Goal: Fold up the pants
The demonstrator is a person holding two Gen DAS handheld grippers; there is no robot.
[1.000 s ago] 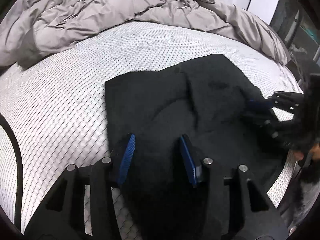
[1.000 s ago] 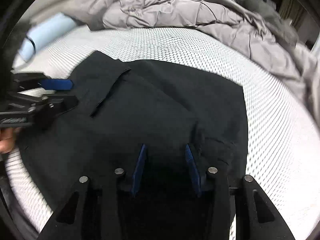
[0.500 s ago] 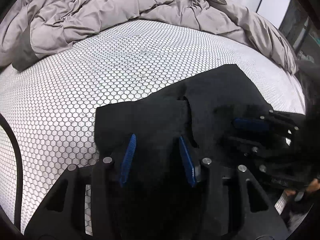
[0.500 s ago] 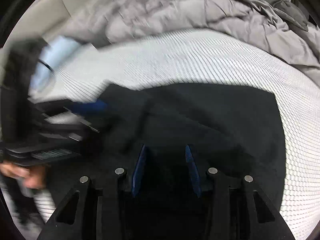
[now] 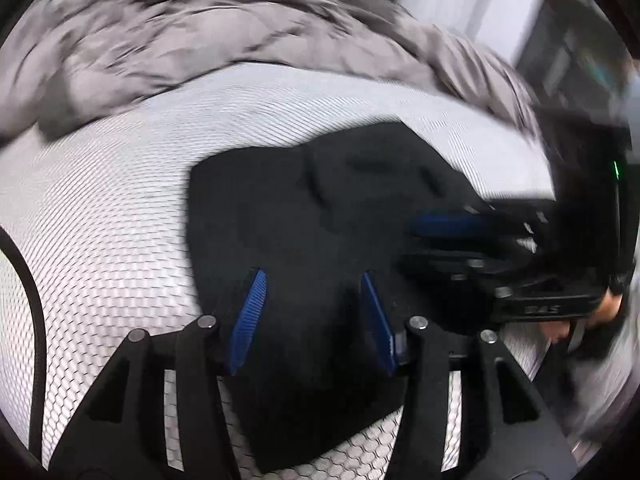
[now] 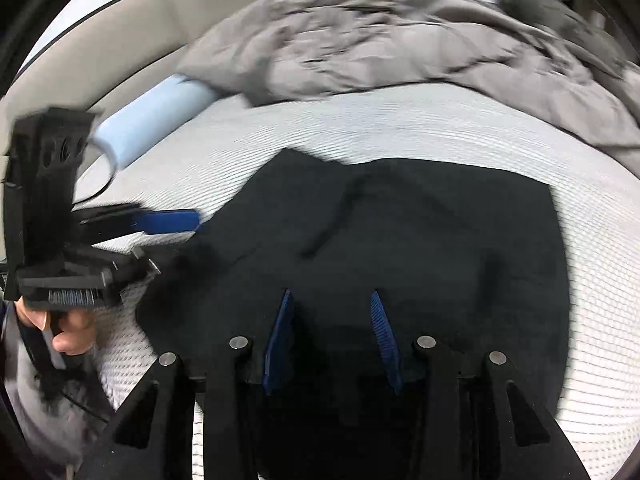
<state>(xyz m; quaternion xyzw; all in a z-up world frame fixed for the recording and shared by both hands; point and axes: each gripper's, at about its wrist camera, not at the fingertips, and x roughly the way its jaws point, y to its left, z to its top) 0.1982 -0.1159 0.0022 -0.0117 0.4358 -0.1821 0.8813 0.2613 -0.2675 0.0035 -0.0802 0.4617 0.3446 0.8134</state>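
Nearby, rumpled grey duvet point(image 6: 400, 40) behind black pants point(image 6: 400, 240) (both grippers' fingers point(image 5: 248, 316) spread, left opening).

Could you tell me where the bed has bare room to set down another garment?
Free: the white honeycomb mattress cover between the black pants and the rumpled grey duvet. Crowded: around the pants, where both grippers work.

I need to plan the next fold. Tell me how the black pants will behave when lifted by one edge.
The black pants lie flat with soft creases, so they will probably go floppy and drape from any edge. The layers may slide apart, since a loose flap shows near the middle. On the textured mattress they likely drag rather than glide.
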